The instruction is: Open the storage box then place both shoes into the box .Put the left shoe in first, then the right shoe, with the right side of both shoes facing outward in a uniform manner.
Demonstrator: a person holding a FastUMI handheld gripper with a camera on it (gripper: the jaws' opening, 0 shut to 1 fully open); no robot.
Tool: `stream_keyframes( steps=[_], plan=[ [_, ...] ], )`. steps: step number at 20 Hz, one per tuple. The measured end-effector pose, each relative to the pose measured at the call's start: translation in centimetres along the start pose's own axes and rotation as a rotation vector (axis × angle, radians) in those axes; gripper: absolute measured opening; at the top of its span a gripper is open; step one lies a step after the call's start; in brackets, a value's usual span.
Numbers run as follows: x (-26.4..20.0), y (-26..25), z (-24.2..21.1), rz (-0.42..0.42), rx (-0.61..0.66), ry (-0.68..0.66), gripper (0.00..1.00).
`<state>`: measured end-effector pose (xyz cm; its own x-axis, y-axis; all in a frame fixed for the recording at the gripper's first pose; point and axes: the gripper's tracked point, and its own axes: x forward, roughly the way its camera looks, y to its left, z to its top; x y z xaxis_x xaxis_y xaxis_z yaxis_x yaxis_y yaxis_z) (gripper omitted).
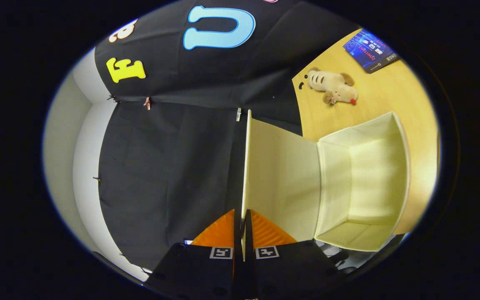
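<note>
The view is rolled on its side, with the wooden table (390,100) standing along the right. A cream fabric storage box (365,183) sits on it, its inside bare and its mouth facing me. The box's flat lid (279,179) is swung up and stands edge-on ahead of me. My gripper (243,227) is shut on the lid's thin free edge, one finger on each face of the panel. I see no shoes inside the box or between the fingers.
A small plush toy animal (333,86) lies on the table beyond the box. A dark blue booklet (371,50) lies further off near the table's far corner. The black booth cloth hangs behind the lid, with a pale wall (81,158) beside it.
</note>
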<state>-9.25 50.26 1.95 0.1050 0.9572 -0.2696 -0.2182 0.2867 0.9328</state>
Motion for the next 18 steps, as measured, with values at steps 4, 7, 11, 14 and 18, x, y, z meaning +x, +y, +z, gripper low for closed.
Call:
stream_keyframes(
  steps=[4, 7, 11, 14, 18],
  plan=[
    [4.7, 0.9, -1.4, -0.035, 0.019, 0.020, 0.05],
    [7.9, 1.2, -1.9, -0.047, 0.032, 0.017, 0.05],
    [11.4, 0.6, -2.1, -0.073, 0.042, -0.004, 0.05],
    [12.6, 0.2, -2.2, -0.077, 0.044, 0.006, 0.05],
    [10.8, -0.8, -1.6, -0.101, -0.032, -0.033, 0.05]
  ],
)
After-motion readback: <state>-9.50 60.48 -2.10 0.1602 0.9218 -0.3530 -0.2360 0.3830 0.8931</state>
